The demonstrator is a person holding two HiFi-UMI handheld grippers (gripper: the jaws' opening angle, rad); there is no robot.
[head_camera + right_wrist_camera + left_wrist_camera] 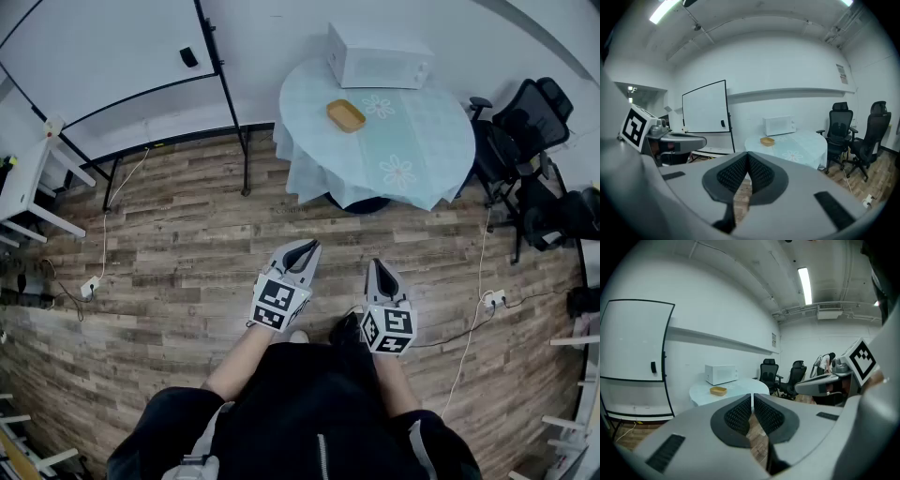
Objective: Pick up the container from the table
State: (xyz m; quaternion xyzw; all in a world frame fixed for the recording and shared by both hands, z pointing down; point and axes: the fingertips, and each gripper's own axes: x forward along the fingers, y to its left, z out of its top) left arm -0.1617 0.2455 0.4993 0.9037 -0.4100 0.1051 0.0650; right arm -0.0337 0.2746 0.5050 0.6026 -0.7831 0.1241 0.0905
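Head view: person stands on the wood floor, both claws held low and pointing toward the counter, well apart from it. Jaws of the left claw are pressed together, pad against pad (same in the left gripper view). Jaws of the right claw are likewise closed tip to tip. On the counter's pale flowered cloth sits the container, shallow, orange-tan, just in front of a white microwave. A whiteboard stands to the left and black office chairs to the right.
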